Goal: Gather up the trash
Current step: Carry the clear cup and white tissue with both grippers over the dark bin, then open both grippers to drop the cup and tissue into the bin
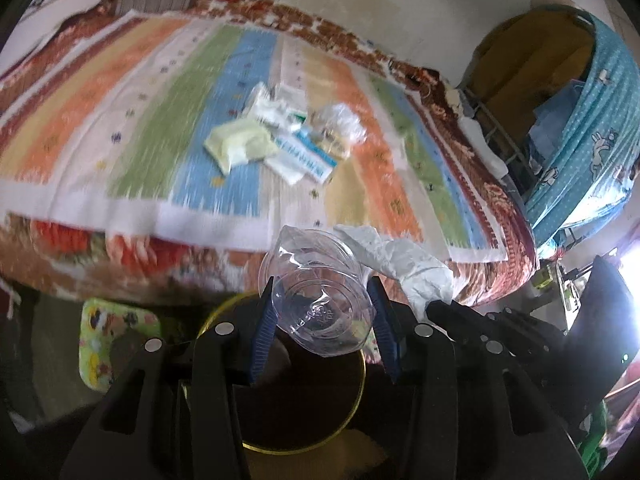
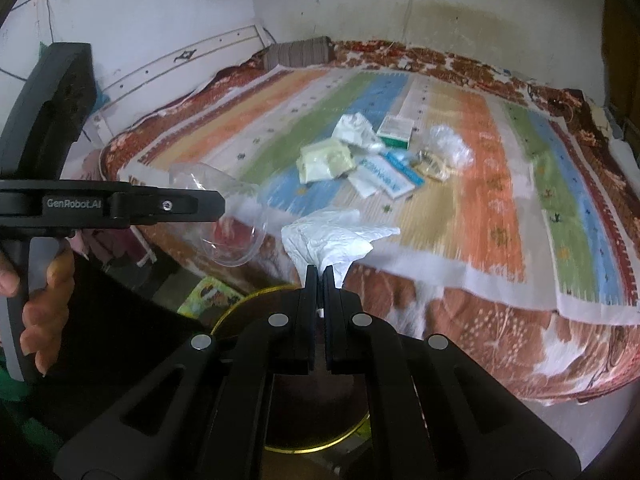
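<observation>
My left gripper (image 1: 322,286) is shut on a clear plastic cup (image 1: 316,300), held above a dark bin with a gold rim (image 1: 362,364). My right gripper (image 2: 319,270) is shut on a crumpled white paper (image 2: 332,240), held over the same bin (image 2: 240,304). The cup also shows in the right wrist view (image 2: 236,228), and the paper in the left wrist view (image 1: 404,264). A pile of trash (image 1: 280,136) lies in the middle of the striped bedspread (image 1: 120,120): a yellowish wrapper (image 2: 324,162), a green-white box (image 2: 396,132), a blue-white packet (image 2: 396,176) and a clear bag (image 2: 450,146).
The bed's near edge, with an orange patterned blanket (image 2: 480,320), is just beyond the bin. A colourful mat (image 1: 104,340) lies on the floor at left. A blue fabric-covered shelf (image 1: 580,120) stands at the right. A pillow (image 2: 298,52) lies at the far wall.
</observation>
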A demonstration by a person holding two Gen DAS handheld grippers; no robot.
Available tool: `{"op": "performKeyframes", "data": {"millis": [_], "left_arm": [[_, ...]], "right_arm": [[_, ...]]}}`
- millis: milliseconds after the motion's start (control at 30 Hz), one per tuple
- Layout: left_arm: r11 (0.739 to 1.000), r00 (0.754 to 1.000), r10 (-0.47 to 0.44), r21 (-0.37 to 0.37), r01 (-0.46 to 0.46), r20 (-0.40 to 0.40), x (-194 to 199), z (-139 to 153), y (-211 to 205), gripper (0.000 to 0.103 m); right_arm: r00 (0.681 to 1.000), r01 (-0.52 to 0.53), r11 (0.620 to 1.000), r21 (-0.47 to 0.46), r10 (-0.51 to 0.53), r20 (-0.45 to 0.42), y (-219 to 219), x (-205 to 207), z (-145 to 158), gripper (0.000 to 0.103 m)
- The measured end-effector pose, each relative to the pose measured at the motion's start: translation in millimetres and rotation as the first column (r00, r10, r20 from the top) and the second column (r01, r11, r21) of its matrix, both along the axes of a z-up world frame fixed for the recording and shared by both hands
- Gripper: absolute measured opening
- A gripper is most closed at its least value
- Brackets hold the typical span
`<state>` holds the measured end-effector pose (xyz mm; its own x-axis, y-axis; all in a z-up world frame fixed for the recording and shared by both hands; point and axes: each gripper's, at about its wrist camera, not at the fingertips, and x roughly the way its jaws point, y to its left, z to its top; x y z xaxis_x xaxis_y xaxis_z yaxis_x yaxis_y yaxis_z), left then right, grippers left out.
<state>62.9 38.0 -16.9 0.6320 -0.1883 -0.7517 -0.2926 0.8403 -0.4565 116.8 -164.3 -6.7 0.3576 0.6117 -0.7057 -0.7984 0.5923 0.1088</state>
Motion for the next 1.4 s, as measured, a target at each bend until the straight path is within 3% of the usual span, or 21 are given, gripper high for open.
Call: {"op": "performKeyframes", "data": {"millis": [167,267,367,500,633,700,733,767,800,967,1267,1400], "left_arm": [[1.0,0.999,0.016,-0.017,-0.017,-0.048,-4.6,-13.4,-2.6,0.044],[1.0,0.993,0.024,0.01,-0.023,-0.112,-2.3,-23.5,-6.9,0.044],[1.0,0.986,0.014,-0.012,-0.017,-0.166,-0.7,-36.7,-10.4,0.044],[0.999,0.971,0.021,0.03,-0.014,-0.237,3.8,-50.3,-14.9,0.044],[1.0,0.963,0.021,0.018,-0.017,-0.269,5.4,-59.8,-14.2,0.044],[1.0,0.962,0.019,0.005,-0.019,-0.273,6.6,-61.2,-14.0,0.047],[1.0,0.962,0.021,-0.011,-0.025,-0.271,6.9,-62.0,-12.4,0.054],[0.999,0.964,0.027,-0.021,-0.034,-0.265,7.2,-61.5,-11.5,0.07],[0.998,0.967,0.037,-0.032,-0.046,-0.251,6.8,-59.8,-10.1,0.072],[0.996,0.968,0.078,-0.029,-0.087,-0.237,5.8,-55.4,-2.7,0.072],[0.987,0.969,0.147,-0.037,-0.157,-0.201,3.0,-45.3,16.9,0.079],[0.988,0.973,0.15,-0.008,-0.154,-0.174,7.2,-33.1,27.6,0.082]], "right_arm": [[0.999,0.003,1.0,-0.026,-0.005,-0.051,-3.5,-11.6,-16.3,0.002],[0.996,0.013,0.999,-0.037,-0.016,-0.082,-7.3,-15.5,-24.6,0.002],[0.993,0.022,0.998,-0.057,-0.029,-0.118,-10.1,-17.1,-34.2,0.002],[0.981,0.037,0.994,-0.1,-0.055,-0.187,-10.2,-13.9,-48.3,0.002],[0.962,0.041,0.991,-0.129,-0.074,-0.263,-8.8,-11.0,-61.7,0.004],[0.957,0.044,0.989,-0.143,-0.083,-0.279,-7.5,-9.8,-65.6,0.006],[0.953,0.044,0.988,-0.146,-0.085,-0.29,-7.2,-8.9,-67.5,0.011],[0.951,0.045,0.988,-0.147,-0.088,-0.298,-7.0,-7.6,-68.5,0.016],[0.949,0.048,0.987,-0.152,-0.092,-0.3,-6.4,-7.3,-69.5,0.018],[0.953,0.06,0.986,-0.153,-0.102,-0.285,-8.0,-6.8,-68.0,0.036],[0.95,0.08,0.99,-0.114,-0.11,-0.294,-8.4,3.3,-62.5,0.054],[0.949,0.095,0.992,-0.083,-0.116,-0.294,-7.6,15.6,-56.0,0.057]]}}
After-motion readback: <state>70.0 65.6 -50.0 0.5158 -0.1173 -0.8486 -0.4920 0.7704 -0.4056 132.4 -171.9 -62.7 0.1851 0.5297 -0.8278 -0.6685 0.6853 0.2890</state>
